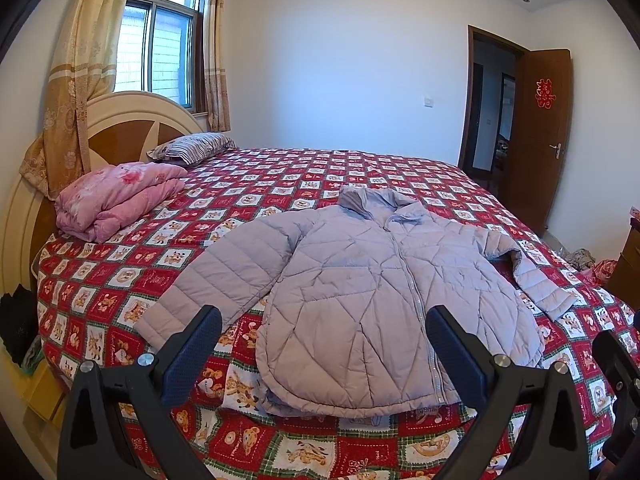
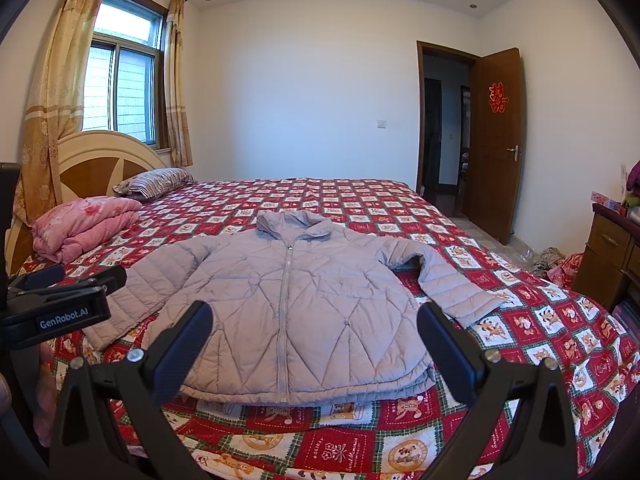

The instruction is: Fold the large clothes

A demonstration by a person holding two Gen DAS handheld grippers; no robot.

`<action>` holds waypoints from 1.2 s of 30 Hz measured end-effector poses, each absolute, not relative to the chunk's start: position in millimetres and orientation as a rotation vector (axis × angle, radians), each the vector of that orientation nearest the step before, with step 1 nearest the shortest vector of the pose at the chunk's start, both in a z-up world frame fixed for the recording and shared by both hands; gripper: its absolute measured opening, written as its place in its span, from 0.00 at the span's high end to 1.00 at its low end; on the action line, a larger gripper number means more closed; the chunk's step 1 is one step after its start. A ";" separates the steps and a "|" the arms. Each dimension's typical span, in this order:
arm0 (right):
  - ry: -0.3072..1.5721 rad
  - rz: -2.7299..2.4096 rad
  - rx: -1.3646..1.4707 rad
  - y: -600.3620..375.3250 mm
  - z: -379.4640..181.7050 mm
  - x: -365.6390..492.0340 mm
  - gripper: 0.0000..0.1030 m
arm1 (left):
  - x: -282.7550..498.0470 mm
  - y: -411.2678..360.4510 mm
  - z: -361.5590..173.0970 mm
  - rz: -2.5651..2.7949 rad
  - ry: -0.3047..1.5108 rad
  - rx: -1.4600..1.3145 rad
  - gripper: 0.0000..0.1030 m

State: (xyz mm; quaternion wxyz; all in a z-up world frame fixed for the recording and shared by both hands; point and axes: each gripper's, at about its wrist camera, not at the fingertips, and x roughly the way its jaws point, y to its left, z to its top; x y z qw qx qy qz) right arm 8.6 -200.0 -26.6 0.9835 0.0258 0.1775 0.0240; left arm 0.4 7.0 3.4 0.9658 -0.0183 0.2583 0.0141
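A lilac quilted puffer jacket (image 1: 360, 292) lies flat, front up and zipped, on the bed, collar away from me and both sleeves spread out; it also shows in the right wrist view (image 2: 304, 304). My left gripper (image 1: 324, 320) is open and empty, held above the near hem. My right gripper (image 2: 316, 316) is open and empty, also over the hem, to the right of the left one. The left gripper's body (image 2: 56, 300) shows at the left edge of the right wrist view.
The bed has a red checked cover (image 1: 280, 184). A folded pink quilt (image 1: 112, 204) and a striped pillow (image 1: 192, 148) lie by the headboard at left. An open brown door (image 1: 536, 136) is at right. A wooden cabinet (image 2: 612, 256) stands beside the bed.
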 end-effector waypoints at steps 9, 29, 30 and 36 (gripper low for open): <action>0.362 0.050 0.052 -198.4 -27.1 9.2 0.00 | 1.1 7.3 4.2 0.031 0.522 -0.036 0.01; 0.364 0.051 0.052 -195.3 -27.3 8.5 0.00 | 3.0 11.5 3.8 0.044 0.516 -0.042 0.01; 0.365 0.052 0.052 -195.6 -27.3 8.5 0.00 | 3.0 11.5 3.8 0.044 0.517 -0.042 0.01; 0.366 0.053 0.052 -196.2 -27.6 8.6 0.00 | 3.2 11.8 4.0 0.043 0.518 -0.041 0.01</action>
